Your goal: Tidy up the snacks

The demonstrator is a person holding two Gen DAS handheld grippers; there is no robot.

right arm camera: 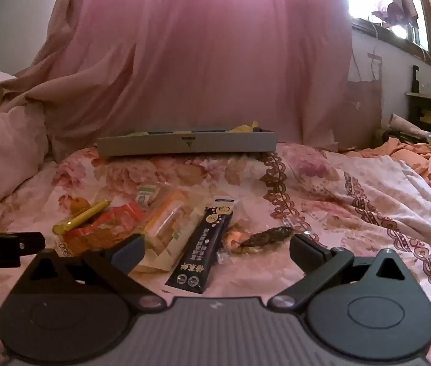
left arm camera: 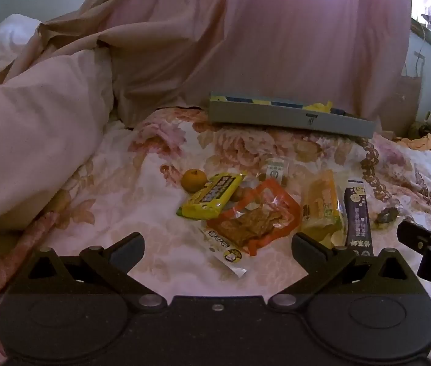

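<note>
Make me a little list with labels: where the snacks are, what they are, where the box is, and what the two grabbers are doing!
Place: bed with a flowery bedspread
Snacks: small orange fruit, yellow packet, orange packet, pale yellow packet, dark stick pack
Layout: one loose pile, some overlapping
Box: grey tray behind the pile, by the pink curtain
Left gripper: jaws wide open, empty
Right gripper: jaws wide open, holding nothing

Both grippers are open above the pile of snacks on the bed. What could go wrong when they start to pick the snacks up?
1. The packets overlap: the yellow packet leans on the orange packet, so lifting one may drag another.
2. The small orange fruit could roll on the soft floral bedspread.
3. A closing left gripper might pinch the cloth too.
</note>
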